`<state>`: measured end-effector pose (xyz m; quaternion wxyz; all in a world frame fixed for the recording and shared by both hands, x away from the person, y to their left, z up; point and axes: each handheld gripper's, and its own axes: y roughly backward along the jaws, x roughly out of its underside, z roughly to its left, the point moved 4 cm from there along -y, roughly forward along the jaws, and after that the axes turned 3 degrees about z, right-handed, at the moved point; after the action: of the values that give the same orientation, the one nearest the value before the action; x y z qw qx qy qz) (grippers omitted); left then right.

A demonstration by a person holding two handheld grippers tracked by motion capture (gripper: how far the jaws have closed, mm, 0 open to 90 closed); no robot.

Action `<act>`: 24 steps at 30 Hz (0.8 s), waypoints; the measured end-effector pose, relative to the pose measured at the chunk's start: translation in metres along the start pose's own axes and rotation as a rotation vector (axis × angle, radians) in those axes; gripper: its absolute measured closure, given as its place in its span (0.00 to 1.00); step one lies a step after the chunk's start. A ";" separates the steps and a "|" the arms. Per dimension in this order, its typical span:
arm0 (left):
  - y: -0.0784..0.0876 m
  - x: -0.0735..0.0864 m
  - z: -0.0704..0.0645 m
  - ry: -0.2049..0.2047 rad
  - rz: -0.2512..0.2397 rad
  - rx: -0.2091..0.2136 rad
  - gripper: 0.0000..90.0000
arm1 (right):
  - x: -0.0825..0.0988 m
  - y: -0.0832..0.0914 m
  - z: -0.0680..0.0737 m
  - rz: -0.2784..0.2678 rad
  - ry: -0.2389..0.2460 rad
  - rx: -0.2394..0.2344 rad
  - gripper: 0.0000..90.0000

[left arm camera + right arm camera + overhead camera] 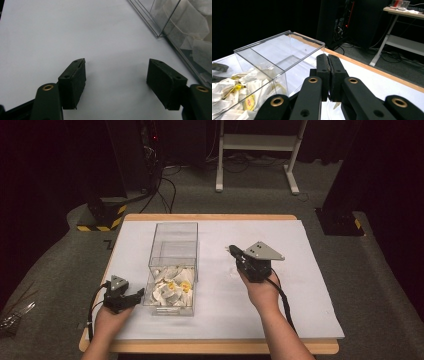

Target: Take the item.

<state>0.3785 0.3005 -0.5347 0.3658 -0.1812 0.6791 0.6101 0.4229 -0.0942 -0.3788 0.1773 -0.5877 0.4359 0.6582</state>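
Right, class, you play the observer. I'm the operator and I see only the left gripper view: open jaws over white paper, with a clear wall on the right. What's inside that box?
Observer: The clear box holds crumpled white wrappers with yellow bits, all in its near compartment.
Operator: Where's the other gripper?
Observer: The right gripper is on the box's other side, jaws shut together.
Operator: And mine?
Observer: The left gripper is beside the box's near left corner.

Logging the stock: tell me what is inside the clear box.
The clear box holds crumpled white packets with yellow marks in its near compartment; the far one looks empty. Lower packets are covered.
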 end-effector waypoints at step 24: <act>0.000 0.000 0.000 -0.001 -0.001 0.000 0.35 | 0.022 -0.015 -0.017 0.059 -0.050 0.025 0.98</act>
<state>0.3784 0.3004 -0.5347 0.3665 -0.1812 0.6788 0.6100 0.4392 -0.1057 -0.4030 0.1759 -0.5557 0.4566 0.6721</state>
